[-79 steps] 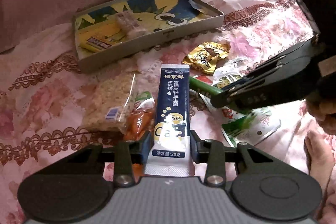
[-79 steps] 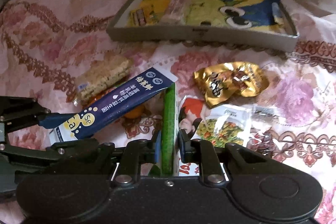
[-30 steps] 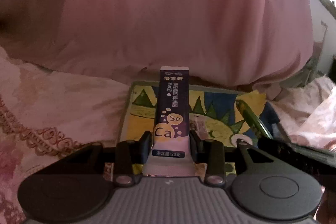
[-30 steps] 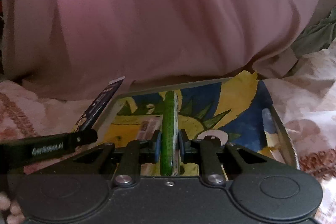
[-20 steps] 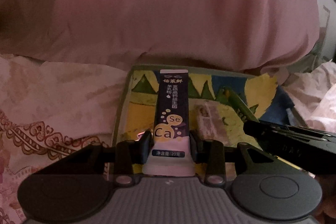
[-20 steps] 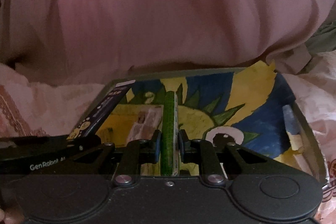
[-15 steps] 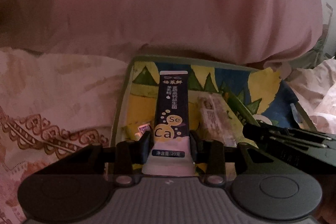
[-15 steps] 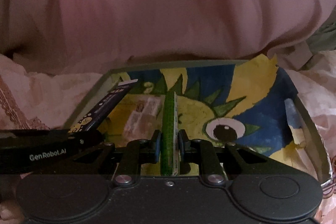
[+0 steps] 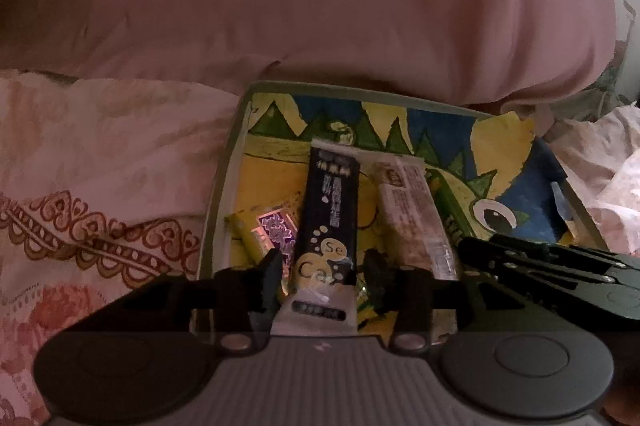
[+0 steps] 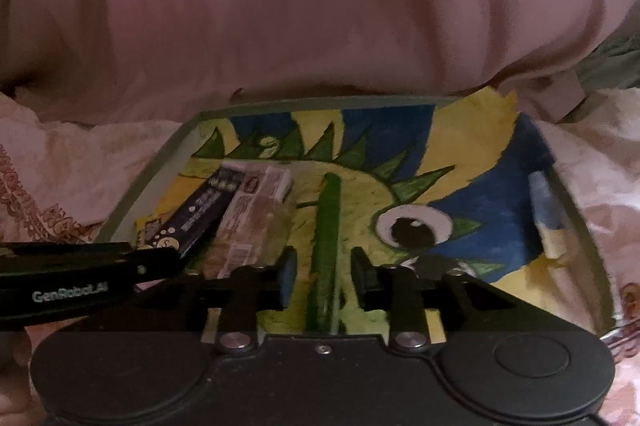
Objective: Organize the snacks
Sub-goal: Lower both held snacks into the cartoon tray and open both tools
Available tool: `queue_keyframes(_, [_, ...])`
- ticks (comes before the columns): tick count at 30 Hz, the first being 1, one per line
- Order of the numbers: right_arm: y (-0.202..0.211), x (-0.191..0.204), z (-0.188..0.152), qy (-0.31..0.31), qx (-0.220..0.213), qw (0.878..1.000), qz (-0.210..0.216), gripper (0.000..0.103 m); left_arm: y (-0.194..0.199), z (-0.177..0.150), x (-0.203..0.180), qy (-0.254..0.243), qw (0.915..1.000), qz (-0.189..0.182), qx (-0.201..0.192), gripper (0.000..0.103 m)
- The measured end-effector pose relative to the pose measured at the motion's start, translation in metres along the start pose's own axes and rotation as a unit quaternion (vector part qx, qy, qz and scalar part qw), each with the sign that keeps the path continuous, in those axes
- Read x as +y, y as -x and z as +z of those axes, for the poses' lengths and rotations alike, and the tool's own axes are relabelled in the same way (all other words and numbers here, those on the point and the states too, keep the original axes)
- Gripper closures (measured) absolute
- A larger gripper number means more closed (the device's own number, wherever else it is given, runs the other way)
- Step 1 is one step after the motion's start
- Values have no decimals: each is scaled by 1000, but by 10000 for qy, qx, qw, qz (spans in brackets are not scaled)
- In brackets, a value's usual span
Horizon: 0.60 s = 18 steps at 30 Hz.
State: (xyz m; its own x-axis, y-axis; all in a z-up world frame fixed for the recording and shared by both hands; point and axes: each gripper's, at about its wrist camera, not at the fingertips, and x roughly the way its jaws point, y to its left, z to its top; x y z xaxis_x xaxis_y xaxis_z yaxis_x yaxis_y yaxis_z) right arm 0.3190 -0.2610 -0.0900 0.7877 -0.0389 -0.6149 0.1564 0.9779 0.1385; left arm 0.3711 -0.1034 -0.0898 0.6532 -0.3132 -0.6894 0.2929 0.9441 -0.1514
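Black grippers' jaws opening around navy sachet (image 9: 329, 226) and green stick (image 10: 326, 246).

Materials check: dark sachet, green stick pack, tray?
Dark sachet: seemingly printed plastic film, pale sealed end. Green stick pack: glossy film by its sheen, content hidden. Tray: stiff grey walls, likely card or board; the floor looks like matte paint.
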Motion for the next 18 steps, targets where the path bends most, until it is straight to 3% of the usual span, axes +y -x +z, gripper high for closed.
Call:
queue_keyframes(5, [28, -10, 9, -133, -244, 9996, -78, 45, 19, 1, 4, 92, 9997, 15, -223, 29])
queue_keyframes(7, [43, -13, 12, -177, -354, 9992, -93, 40, 30, 3, 4, 88, 9993, 15, -373, 22])
queue_keyframes(11, [74, -14, 14, -212, -554, 9982, -93, 18, 57, 4, 5, 78, 9979, 12, -637, 12])
queue_keyframes(13, [91, -14, 14, -150, -647, 9978, -46, 13, 71, 4, 6, 83, 9970, 45, -767, 5])
queue_keyframes(18, [134, -13, 5, -224, -986, 9949, -71, 2, 114, -4, 4, -130, 9899, 280, -1387, 0])
